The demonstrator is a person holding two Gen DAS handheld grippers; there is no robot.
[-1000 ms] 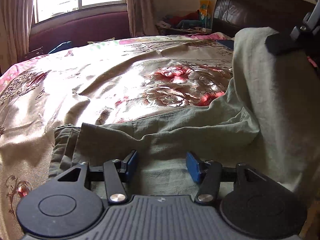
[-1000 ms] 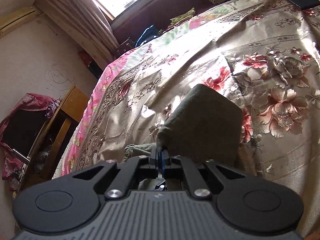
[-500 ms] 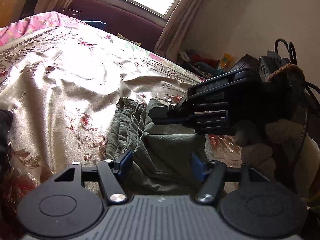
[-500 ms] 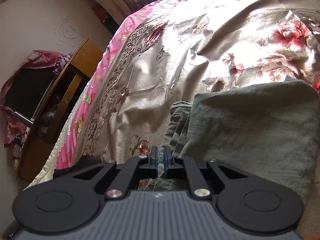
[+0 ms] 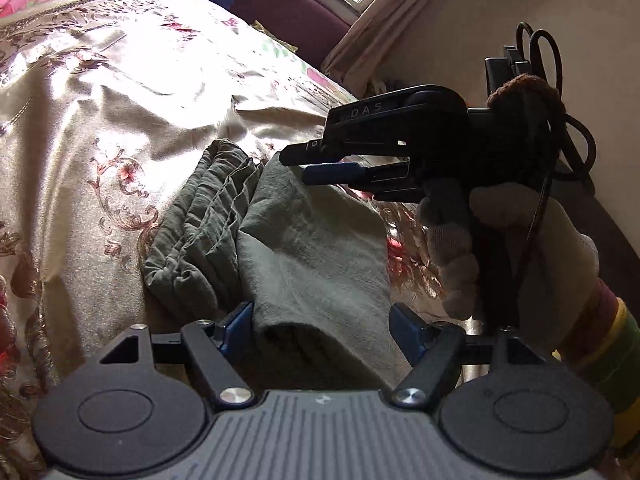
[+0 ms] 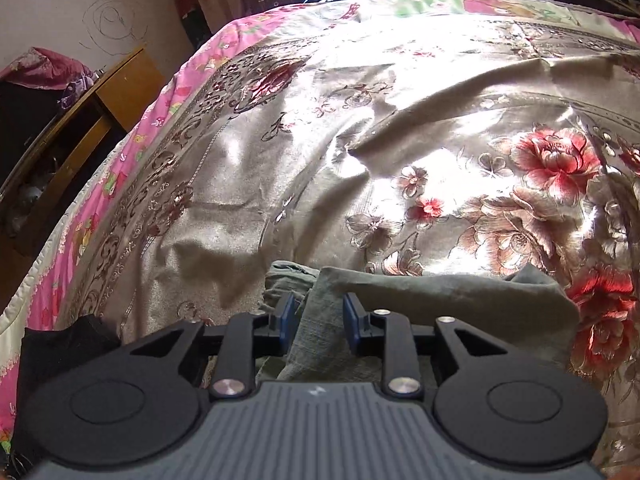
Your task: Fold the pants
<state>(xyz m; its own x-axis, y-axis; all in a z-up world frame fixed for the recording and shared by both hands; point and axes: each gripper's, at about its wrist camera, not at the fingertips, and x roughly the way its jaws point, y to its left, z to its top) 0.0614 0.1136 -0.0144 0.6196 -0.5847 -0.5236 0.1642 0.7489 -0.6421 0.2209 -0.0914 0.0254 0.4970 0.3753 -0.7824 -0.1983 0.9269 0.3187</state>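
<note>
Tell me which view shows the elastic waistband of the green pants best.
The left wrist view: the gathered waistband lies in full sight beside the folded pants. The right wrist view catches only a bunched corner of it behind the right gripper.

The folded pants (image 5: 304,240) lie on the bedspread (image 5: 100,120) near the bed's edge; a wooden cabinet (image 6: 80,120) stands beyond the bed's left side.
</note>
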